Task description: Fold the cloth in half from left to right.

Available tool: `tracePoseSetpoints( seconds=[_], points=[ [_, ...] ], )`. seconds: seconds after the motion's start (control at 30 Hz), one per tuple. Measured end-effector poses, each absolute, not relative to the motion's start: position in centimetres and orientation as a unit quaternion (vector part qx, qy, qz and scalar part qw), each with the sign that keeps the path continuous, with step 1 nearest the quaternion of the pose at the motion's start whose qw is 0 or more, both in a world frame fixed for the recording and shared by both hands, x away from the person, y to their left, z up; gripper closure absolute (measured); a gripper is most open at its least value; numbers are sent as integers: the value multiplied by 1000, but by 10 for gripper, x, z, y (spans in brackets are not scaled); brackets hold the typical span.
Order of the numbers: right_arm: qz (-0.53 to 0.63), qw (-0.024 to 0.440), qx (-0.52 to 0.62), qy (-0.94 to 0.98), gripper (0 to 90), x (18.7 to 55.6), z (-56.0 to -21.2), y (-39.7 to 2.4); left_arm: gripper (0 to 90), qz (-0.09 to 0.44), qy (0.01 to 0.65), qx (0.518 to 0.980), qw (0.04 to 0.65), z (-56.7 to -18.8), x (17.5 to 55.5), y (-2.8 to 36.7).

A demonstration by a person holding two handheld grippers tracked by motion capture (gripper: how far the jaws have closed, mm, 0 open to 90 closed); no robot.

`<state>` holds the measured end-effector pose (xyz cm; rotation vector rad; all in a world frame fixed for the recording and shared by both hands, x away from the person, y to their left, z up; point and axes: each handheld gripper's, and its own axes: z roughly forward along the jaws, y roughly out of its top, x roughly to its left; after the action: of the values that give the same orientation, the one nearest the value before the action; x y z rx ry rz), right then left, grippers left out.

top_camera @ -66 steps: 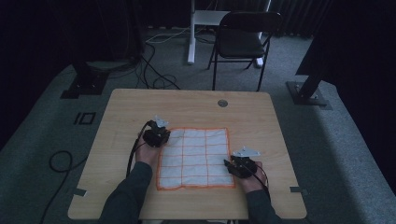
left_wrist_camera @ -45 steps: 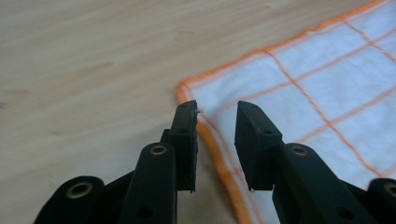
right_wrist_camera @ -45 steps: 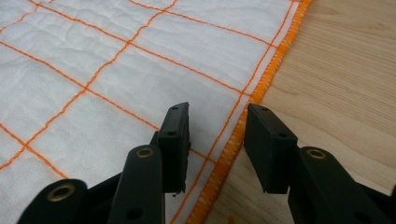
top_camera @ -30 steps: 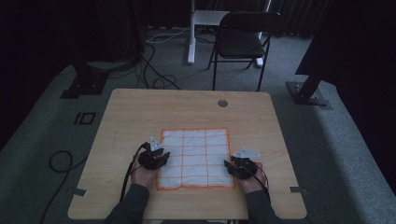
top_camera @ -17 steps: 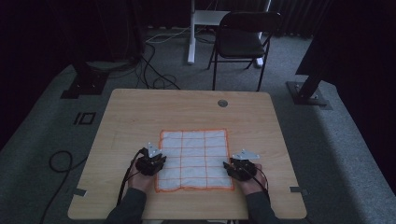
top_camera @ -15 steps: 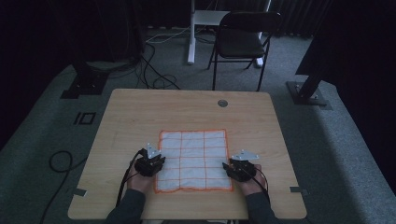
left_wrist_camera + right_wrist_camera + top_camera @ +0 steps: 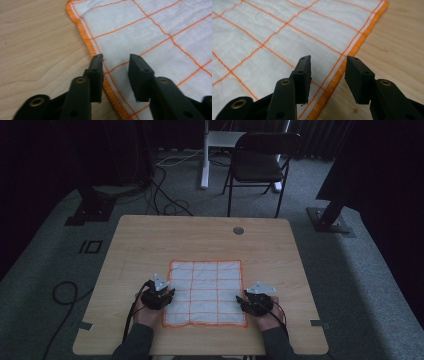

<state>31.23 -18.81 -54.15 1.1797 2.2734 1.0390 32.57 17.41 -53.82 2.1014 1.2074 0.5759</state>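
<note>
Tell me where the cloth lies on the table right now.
In the high view the white, orange-gridded cloth lies flat on the near half of the table, between the left gripper and right gripper at its side edges.

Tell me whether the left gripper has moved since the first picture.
Yes. The left gripper has come back along the cloth's left edge toward the table's near side.

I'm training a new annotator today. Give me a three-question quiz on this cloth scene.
1. True or false: the left tongs straddle the cloth at its orange hem.
2. What lies under the cloth: A) the wooden table, B) a tray, C) the chair seat?
3. What pattern is on the cloth?

Key:
1. True; the jaws have just been opening, one on each side of the hem, with no pinch.
2. A.
3. An orange grid on white.
</note>
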Motion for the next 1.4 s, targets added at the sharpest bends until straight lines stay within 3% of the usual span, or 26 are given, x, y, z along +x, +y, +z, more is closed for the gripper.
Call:
tracePoseSetpoints(
  seconds=[0.23,0.7,1.03,1.17,1.4],
  points=[
    [373,194,431,799,559,314,-540,-194,544,215,480,786,325,-539,324,180],
    [371,193,432,799,557,315,-541,-194,546,183,502,775,337,-538,325,191],
    [370,193,431,800,557,315,-541,-193,851,169,496,777,350,-539,325,188],
    [371,193,432,799,557,315,-541,-194,878,152,502,773,357,-539,326,192],
    [374,195,436,795,557,316,-540,-197,883,168,513,771,337,-536,325,204]
  ],
)
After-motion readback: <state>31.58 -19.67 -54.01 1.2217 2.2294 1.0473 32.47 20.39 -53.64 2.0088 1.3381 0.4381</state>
